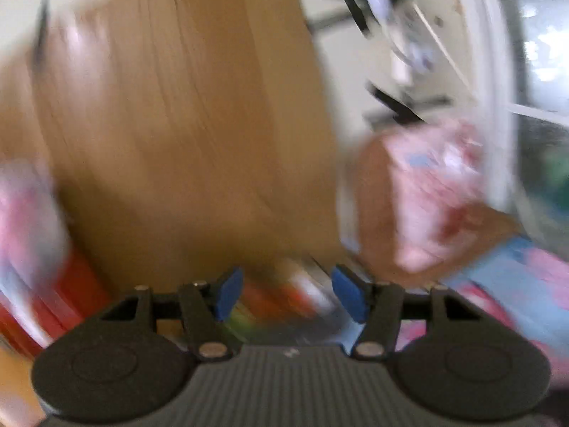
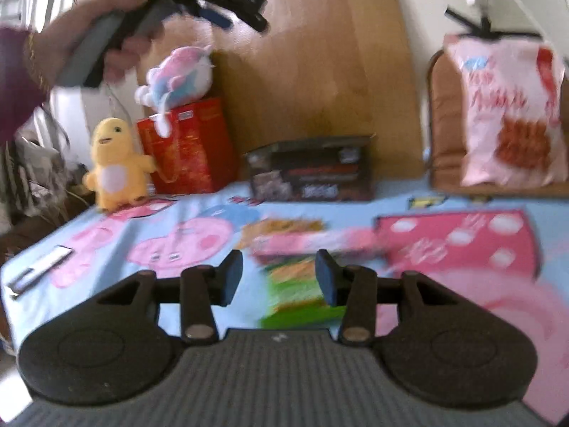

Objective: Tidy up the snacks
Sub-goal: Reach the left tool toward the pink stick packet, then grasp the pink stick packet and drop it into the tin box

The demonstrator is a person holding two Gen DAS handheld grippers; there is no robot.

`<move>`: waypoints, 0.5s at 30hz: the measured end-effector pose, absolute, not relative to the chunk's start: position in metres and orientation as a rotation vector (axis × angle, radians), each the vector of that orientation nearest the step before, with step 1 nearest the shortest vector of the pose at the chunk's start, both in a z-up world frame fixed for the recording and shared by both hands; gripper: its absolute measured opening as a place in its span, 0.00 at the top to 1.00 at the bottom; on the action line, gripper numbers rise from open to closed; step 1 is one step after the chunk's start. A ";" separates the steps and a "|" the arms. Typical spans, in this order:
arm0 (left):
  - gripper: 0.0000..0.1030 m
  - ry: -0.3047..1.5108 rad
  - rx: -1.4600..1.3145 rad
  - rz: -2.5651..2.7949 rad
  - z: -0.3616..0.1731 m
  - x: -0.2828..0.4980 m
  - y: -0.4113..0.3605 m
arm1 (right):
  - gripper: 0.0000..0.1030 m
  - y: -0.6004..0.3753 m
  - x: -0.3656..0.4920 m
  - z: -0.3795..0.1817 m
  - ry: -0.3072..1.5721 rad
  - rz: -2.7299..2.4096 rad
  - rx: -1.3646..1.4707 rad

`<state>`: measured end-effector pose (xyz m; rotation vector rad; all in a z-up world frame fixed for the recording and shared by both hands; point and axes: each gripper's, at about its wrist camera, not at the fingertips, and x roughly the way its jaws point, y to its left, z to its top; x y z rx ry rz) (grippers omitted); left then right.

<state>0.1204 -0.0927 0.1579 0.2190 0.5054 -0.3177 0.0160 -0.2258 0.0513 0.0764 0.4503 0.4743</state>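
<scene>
My right gripper (image 2: 279,277) is open and empty, low over a cartoon-print cloth (image 2: 185,238). A green and orange snack pack (image 2: 298,295) lies between and just past its fingers, with a pink pack (image 2: 313,242) beyond it. A dark snack box (image 2: 313,170) and a red box (image 2: 185,146) stand at the back. A pink chip bag (image 2: 508,114) leans on a brown chair. My left gripper (image 1: 288,291) is open and empty; in the right wrist view it is held high at the upper left (image 2: 227,3). The left wrist view is blurred, with the pink bag (image 1: 434,195) at right.
A yellow plush (image 2: 113,167) stands by the red box, and a pink and white plush (image 2: 181,74) sits on top of it. A wooden panel (image 2: 306,64) rises behind the boxes. A pink dotted item (image 2: 458,242) lies at right. A small flat card (image 2: 39,270) lies at left.
</scene>
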 end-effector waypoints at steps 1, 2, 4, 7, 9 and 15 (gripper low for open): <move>0.45 0.567 0.148 -0.364 0.139 0.115 -0.084 | 0.53 -0.235 0.024 0.052 0.468 0.479 0.066; 0.45 0.619 0.080 -0.392 0.123 0.110 -0.074 | 0.53 -0.245 0.033 0.053 0.489 0.482 0.056; 0.45 0.692 -0.066 -0.392 0.091 0.101 -0.047 | 0.53 -0.266 0.055 0.053 0.541 0.491 0.055; 0.46 0.736 -0.165 -0.348 0.054 0.088 -0.023 | 0.54 -0.282 0.085 0.050 0.601 0.523 0.074; 0.46 0.760 -0.221 -0.347 0.039 0.087 -0.015 | 0.54 -0.282 0.103 0.045 0.645 0.591 0.084; 0.48 0.786 -0.292 -0.394 0.017 0.101 -0.023 | 0.54 -0.254 0.131 0.024 0.724 0.661 0.007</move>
